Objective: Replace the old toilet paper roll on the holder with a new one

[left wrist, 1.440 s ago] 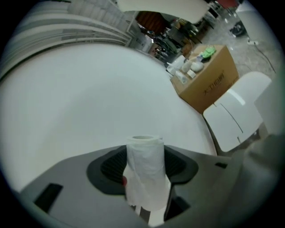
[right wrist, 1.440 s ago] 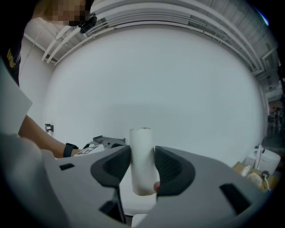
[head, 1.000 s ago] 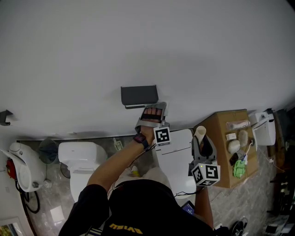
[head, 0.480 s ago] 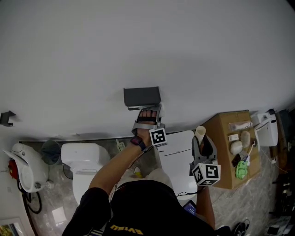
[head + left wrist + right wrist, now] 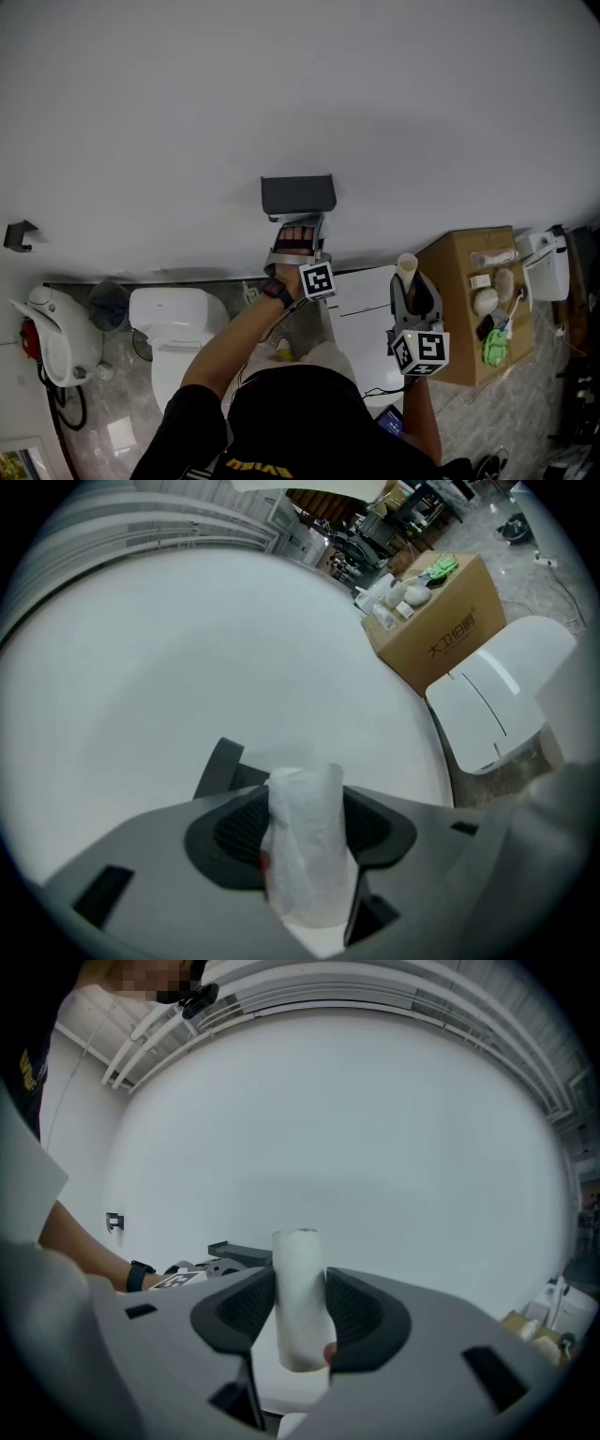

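Head view: left gripper (image 5: 298, 228) clamps a white paper roll (image 5: 305, 841) near the wall holder (image 5: 298, 194); right gripper (image 5: 412, 289) clamps a cardboard tube (image 5: 407, 268).

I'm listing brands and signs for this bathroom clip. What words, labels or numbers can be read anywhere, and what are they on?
No text can be read with confidence.
Cardboard box: dark printed characters on its side, too small and tilted to read.
Black shirt: yellow lettering at the frame's bottom edge, upside down and cut off, unreadable.
Marker cubes: black-and-white square patterns only, no words.
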A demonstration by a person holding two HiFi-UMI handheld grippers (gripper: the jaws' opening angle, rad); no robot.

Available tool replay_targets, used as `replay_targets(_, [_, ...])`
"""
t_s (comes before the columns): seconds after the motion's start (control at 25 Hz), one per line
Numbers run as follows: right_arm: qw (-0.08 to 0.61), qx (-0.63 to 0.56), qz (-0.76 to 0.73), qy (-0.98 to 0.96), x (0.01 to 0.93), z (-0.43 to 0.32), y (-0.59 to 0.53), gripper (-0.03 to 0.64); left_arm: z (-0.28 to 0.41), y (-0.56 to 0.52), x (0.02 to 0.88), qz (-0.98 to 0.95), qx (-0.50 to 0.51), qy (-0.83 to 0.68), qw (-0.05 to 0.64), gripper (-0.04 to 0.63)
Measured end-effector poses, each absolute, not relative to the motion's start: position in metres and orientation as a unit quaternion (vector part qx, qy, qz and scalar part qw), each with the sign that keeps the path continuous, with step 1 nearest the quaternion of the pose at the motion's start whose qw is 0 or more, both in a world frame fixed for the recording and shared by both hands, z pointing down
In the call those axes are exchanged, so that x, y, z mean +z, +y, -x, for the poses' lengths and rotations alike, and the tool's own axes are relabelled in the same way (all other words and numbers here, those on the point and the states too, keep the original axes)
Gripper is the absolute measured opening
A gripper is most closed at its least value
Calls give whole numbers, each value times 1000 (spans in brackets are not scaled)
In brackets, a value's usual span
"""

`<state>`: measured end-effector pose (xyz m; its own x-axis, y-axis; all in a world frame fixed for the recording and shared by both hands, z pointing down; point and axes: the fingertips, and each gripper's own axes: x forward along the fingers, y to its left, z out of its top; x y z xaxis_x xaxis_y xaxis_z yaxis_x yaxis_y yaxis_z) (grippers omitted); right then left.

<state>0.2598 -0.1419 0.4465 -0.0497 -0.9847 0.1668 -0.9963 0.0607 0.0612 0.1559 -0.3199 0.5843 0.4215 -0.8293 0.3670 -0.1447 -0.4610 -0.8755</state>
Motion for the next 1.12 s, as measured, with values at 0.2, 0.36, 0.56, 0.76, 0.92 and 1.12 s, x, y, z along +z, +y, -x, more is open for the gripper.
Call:
replay_targets(0.2, [85, 35, -682, -726, 451, -264, -146, 172, -145, -330, 588, 726, -441, 338, 406, 230])
replay_targets(0.36, [85, 31, -680, -728, 449, -259, -148, 172, -137, -327, 584, 739, -431, 341, 391, 229])
replay_targets(0.56, [84, 30, -678, -730, 448, -250, -151, 172, -131, -328, 585, 740, -426, 340, 394, 232])
replay_targets(0.76, [89, 24, -678, -729, 447, -240, -155, 172, -119, -332, 587, 728, -426, 339, 415, 239])
replay_targets(0.92, [92, 26, -681, -727, 447, -239, -157, 172, -121, -326, 585, 739, -418, 328, 413, 269])
replay_targets(1.12, [92, 25, -678, -729, 446, -235, -161, 172, -116, -320, 587, 739, -422, 312, 423, 319])
